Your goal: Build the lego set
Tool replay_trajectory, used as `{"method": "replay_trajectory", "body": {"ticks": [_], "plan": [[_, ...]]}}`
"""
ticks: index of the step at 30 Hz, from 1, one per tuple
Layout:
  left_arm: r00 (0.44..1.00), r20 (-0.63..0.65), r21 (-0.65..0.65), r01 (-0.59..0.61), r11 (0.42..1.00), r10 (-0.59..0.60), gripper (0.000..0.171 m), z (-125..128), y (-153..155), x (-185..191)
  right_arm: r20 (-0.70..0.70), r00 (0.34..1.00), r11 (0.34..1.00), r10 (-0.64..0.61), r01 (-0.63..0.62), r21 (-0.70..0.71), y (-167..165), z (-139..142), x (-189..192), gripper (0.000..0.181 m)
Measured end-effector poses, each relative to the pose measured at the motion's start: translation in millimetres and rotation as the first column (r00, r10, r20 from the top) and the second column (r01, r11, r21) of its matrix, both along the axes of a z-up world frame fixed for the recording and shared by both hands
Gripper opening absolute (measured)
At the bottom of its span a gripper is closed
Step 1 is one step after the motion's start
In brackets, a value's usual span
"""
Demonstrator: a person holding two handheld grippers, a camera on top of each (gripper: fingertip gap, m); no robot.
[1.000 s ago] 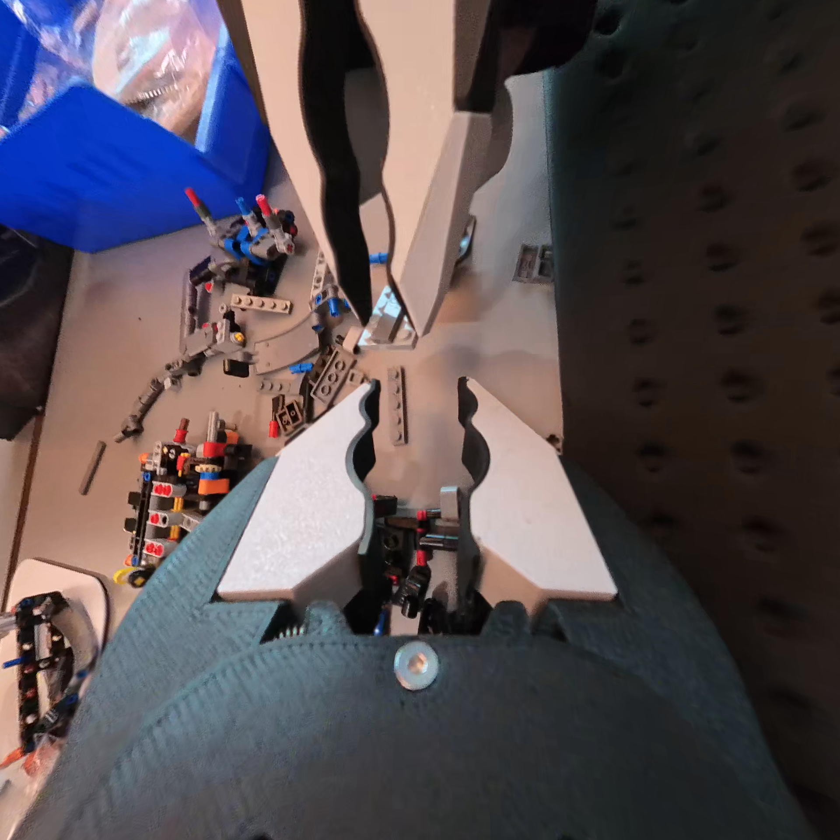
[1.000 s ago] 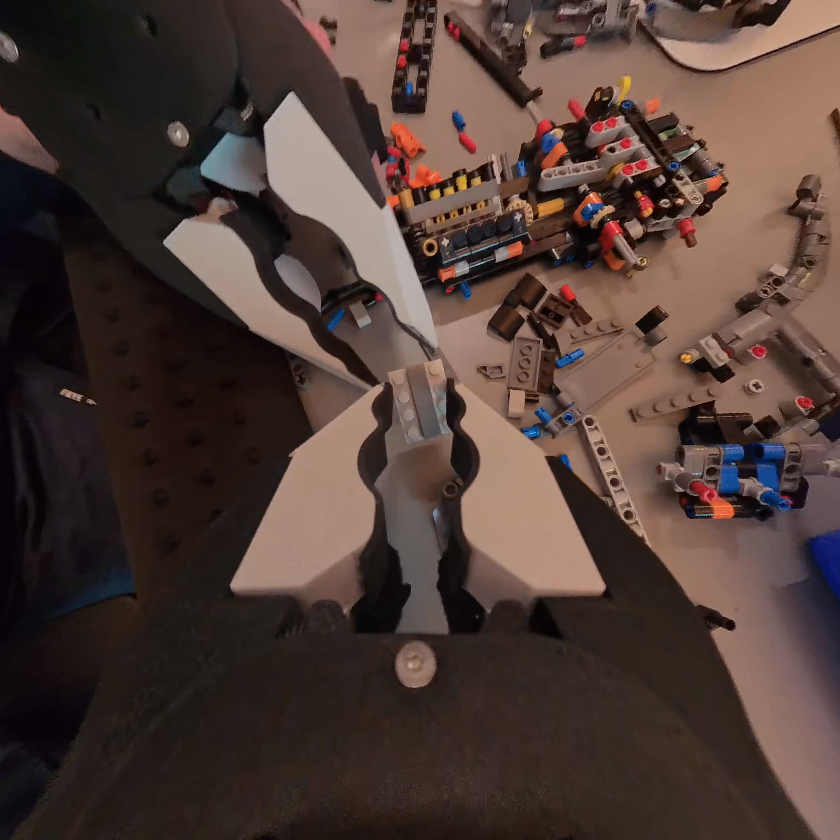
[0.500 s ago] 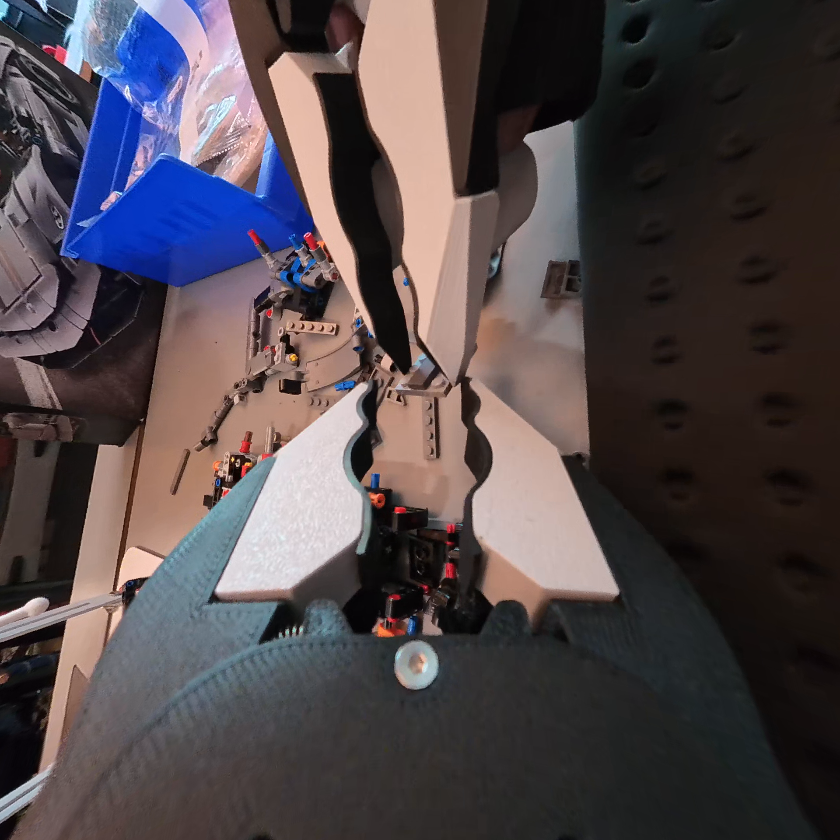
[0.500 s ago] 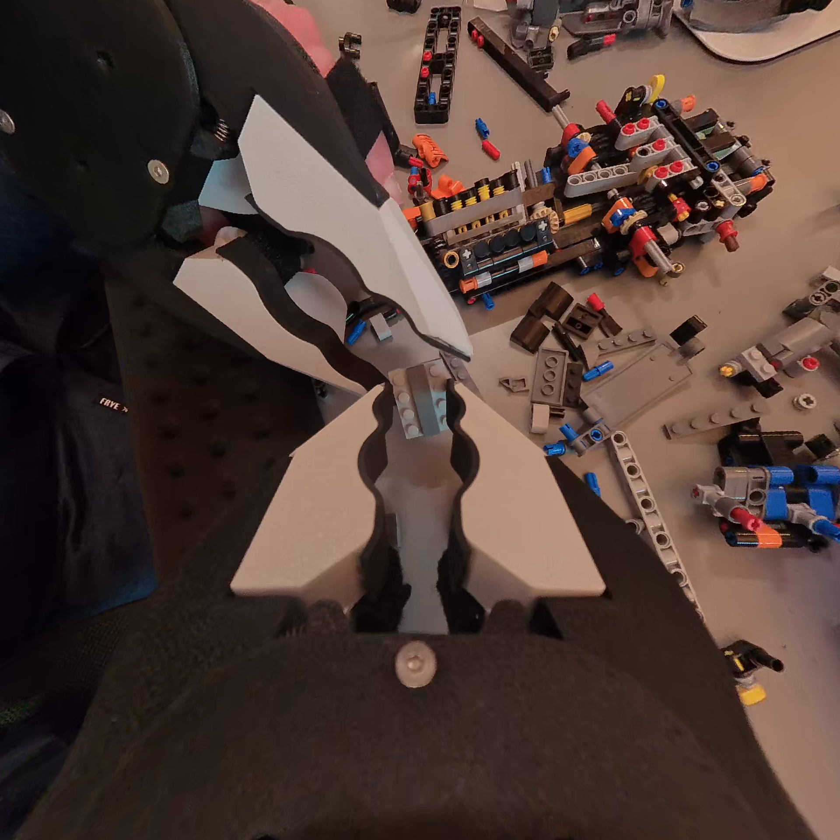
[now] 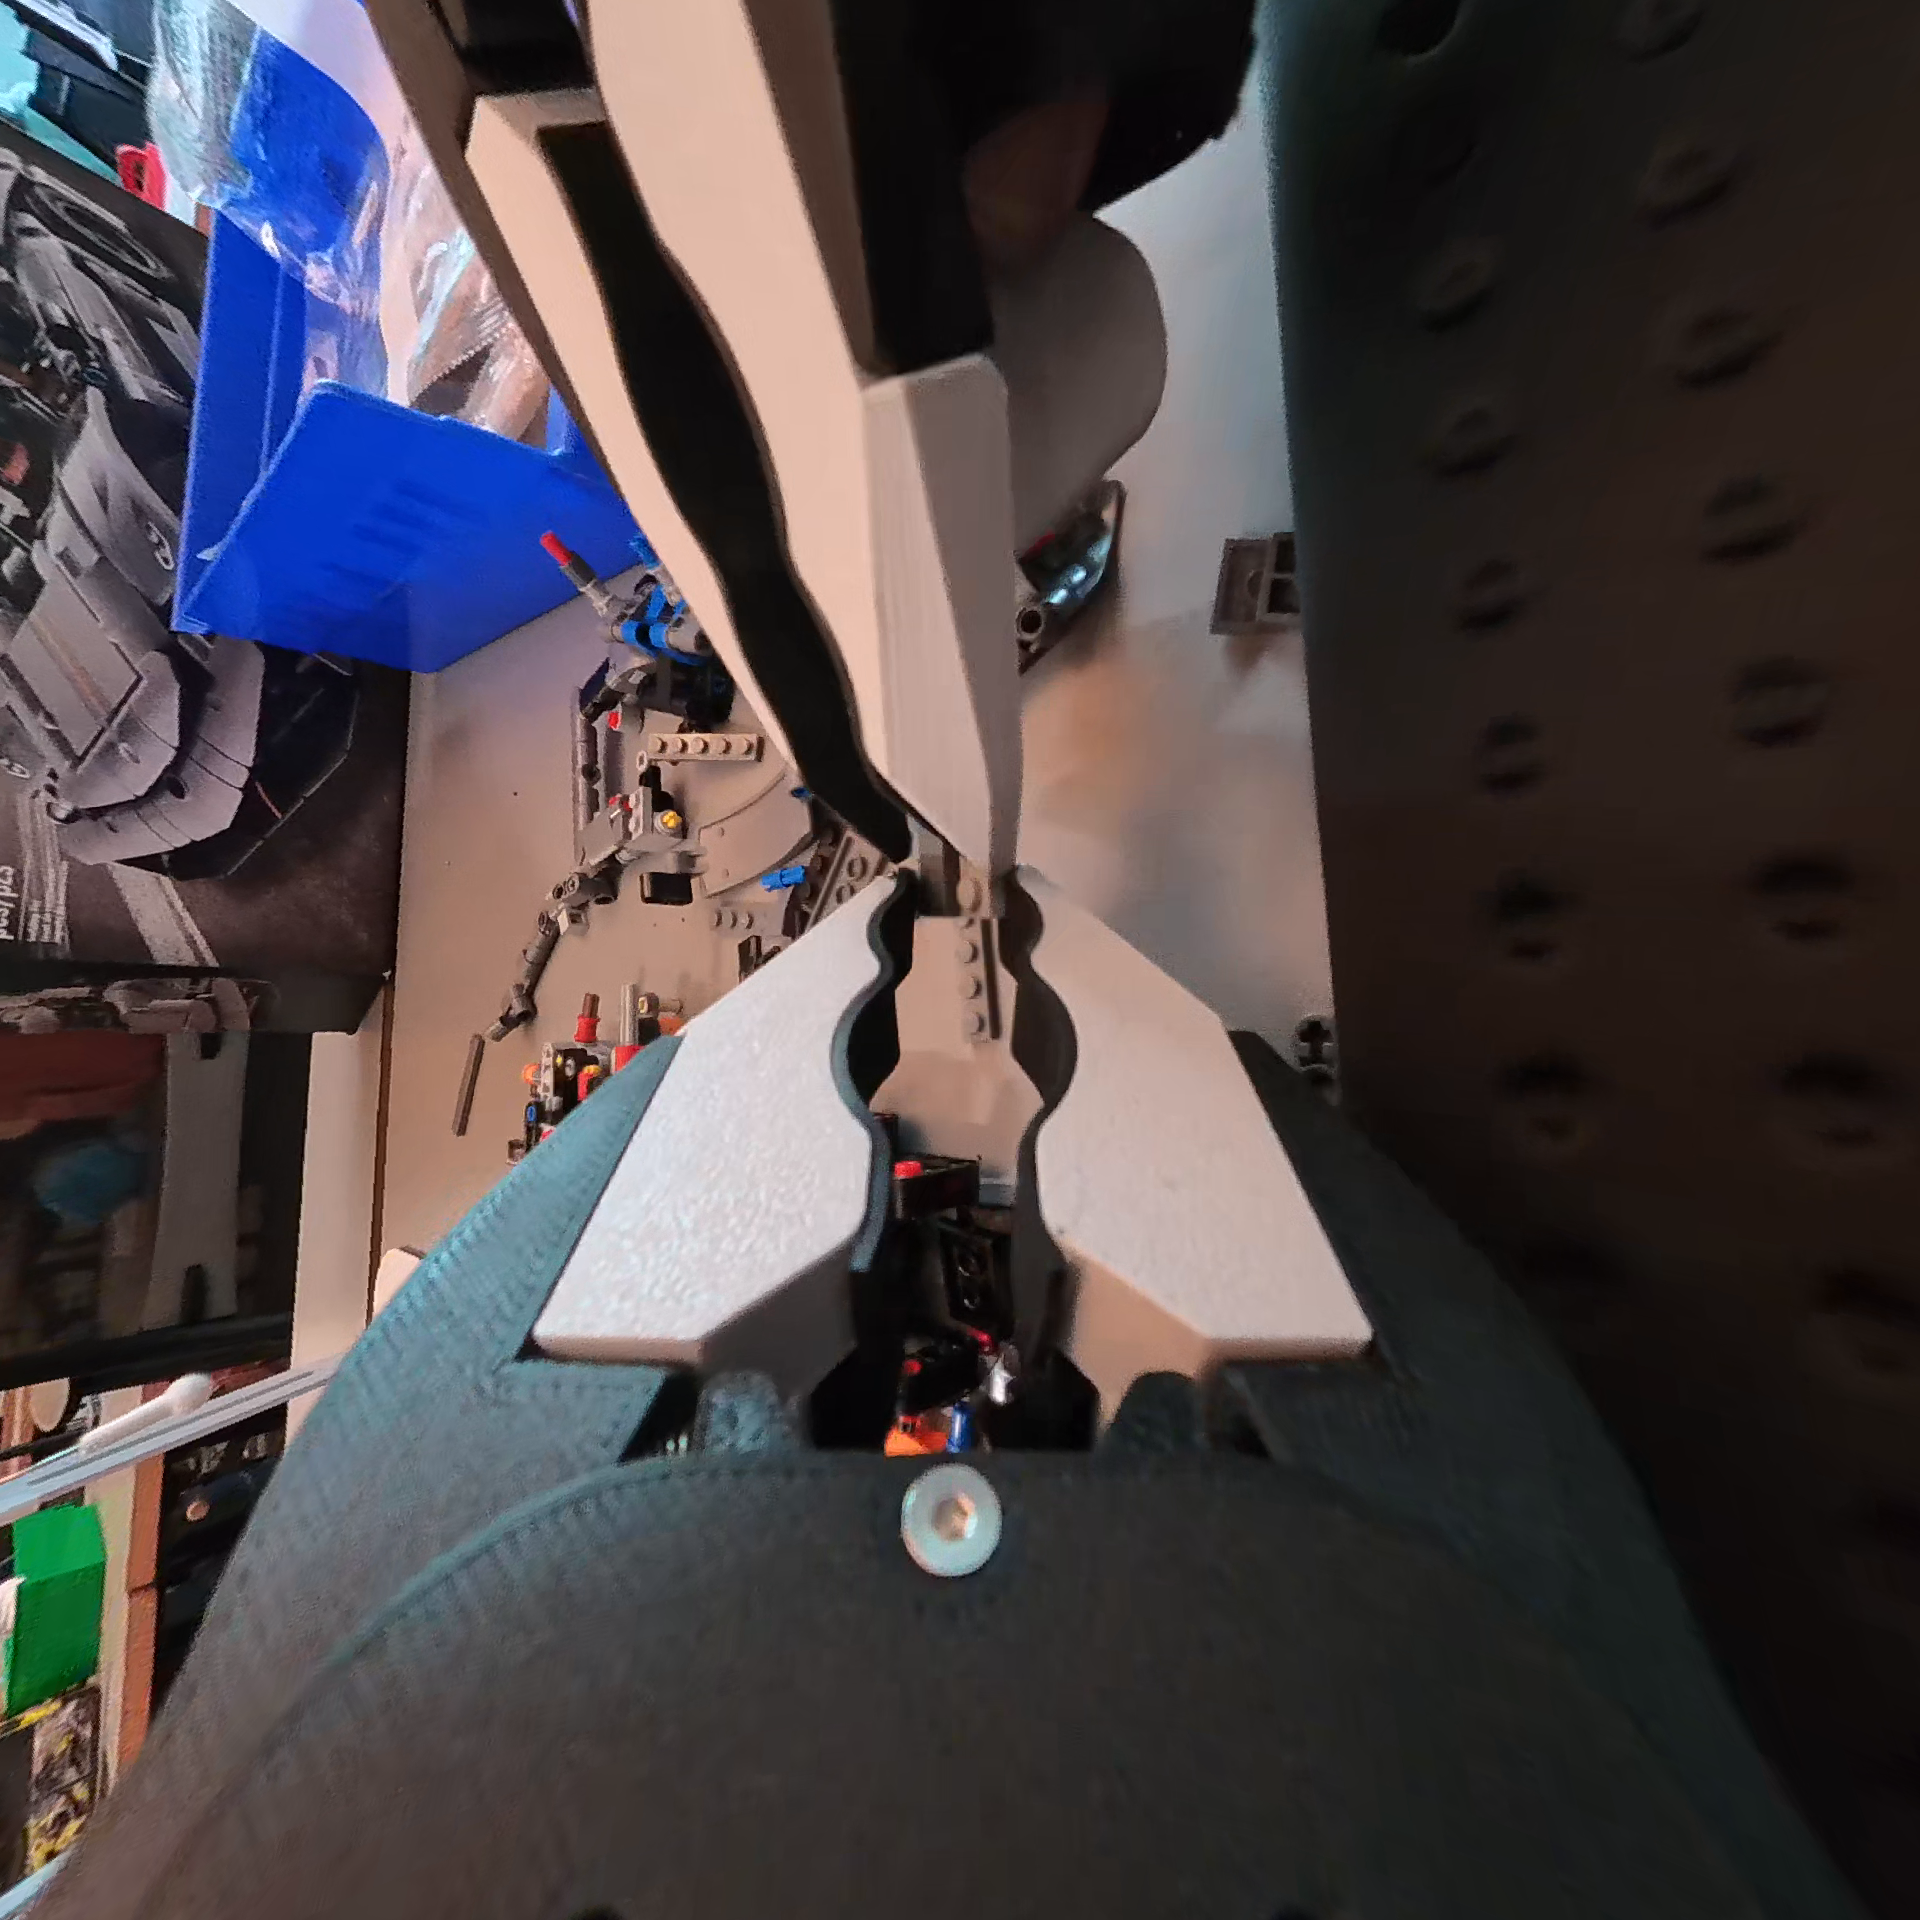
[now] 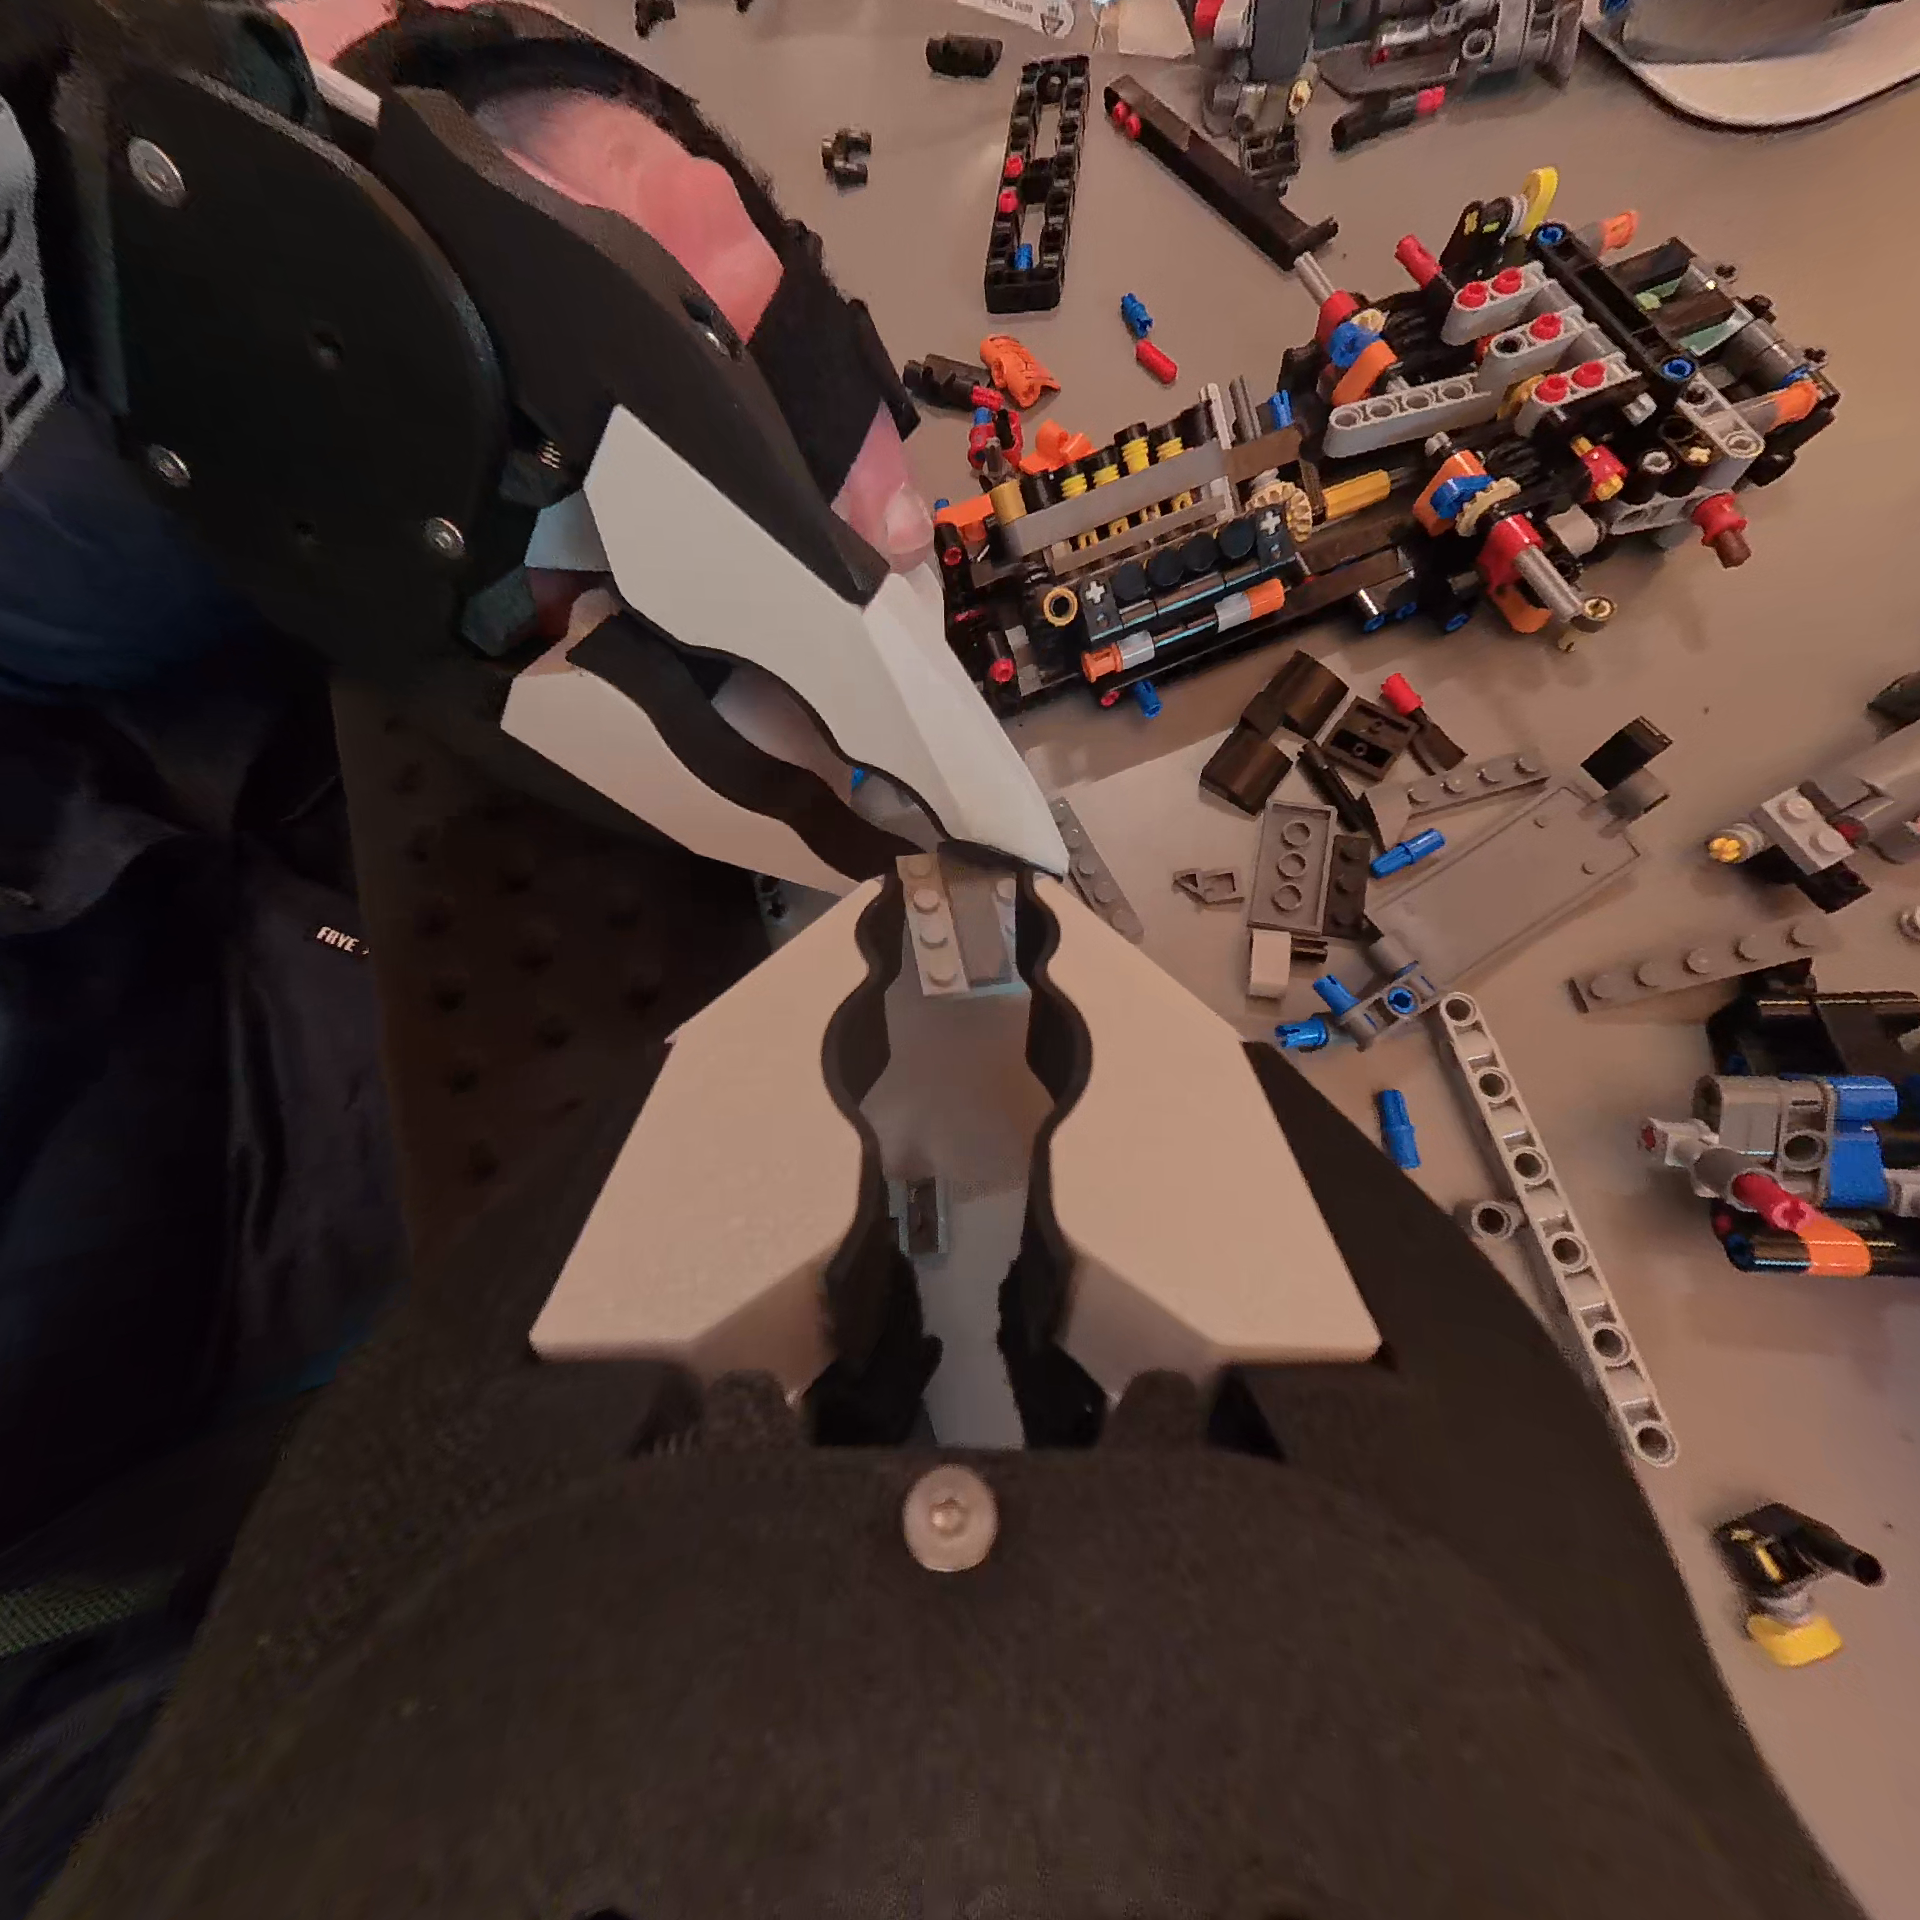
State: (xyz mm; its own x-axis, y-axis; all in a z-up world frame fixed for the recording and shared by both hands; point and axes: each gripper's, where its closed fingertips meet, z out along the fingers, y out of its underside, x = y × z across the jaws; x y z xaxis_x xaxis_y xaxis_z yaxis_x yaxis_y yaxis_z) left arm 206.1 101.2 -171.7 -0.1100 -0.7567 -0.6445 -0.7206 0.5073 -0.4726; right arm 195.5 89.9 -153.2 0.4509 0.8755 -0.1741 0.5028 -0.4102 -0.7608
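My right gripper [image 6: 956, 894] is shut on a small grey lego piece [image 6: 951, 935], a studded plate with a smooth grey part on it, held at the fingertips above the table. My left gripper [image 5: 961, 888] meets it tip to tip. Its jaws have narrowed onto the far end of the same piece [image 5: 951, 894]. In the right wrist view the left gripper [image 6: 961, 868] comes in from the upper left with a hand behind it. In the left wrist view the right gripper's fingers [image 5: 935, 623] come down from the top.
A half-built multicoloured car chassis [image 6: 1403, 468] lies on the grey table. Loose grey plates [image 6: 1294, 862], a long grey beam [image 6: 1538, 1205] and a blue-grey subassembly [image 6: 1808, 1153] lie to the right. A blue bin [image 5: 395, 540] stands at the far edge. A dark dotted surface [image 5: 1610, 831] borders the table. The tips of both grippers are at nearly the same place. The blue-grey subassembly [image 6: 1808, 1153] is about 15 cm from both grippers' fingertips.
The two grippers have come together tip to tip. My left gripper's jaws have narrowed from wide open onto the piece that my right gripper holds.
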Motion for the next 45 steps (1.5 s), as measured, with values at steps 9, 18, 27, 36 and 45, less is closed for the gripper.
{"method": "replay_trajectory", "body": {"ticks": [9,18,27,36,45], "plan": [[0.999,0.041,-0.105,-0.016,0.994,0.021,0.004,2,1,-2,-0.031,0.999,0.998,0.023,-0.021,0.060,-1,10,-3,0.019],[0.994,0.102,-0.225,-0.011,0.974,0.035,0.004,8,-1,-2,0.089,0.995,0.987,0.032,-0.046,0.153,0,1,1,0.023],[0.994,0.106,-0.269,-0.004,0.963,0.033,0.004,7,-2,-2,0.137,0.990,0.977,0.035,-0.063,0.203,2,0,-2,0.015],[0.990,0.135,-0.327,-0.003,0.945,0.049,0.004,11,-1,-3,0.188,0.982,0.961,0.012,-0.063,0.270,6,4,-1,0.010],[0.984,0.164,-0.394,0.000,0.919,0.071,0.004,14,0,-4,0.186,0.982,0.945,-0.011,-0.051,0.322,10,10,-2,0.007]]}}
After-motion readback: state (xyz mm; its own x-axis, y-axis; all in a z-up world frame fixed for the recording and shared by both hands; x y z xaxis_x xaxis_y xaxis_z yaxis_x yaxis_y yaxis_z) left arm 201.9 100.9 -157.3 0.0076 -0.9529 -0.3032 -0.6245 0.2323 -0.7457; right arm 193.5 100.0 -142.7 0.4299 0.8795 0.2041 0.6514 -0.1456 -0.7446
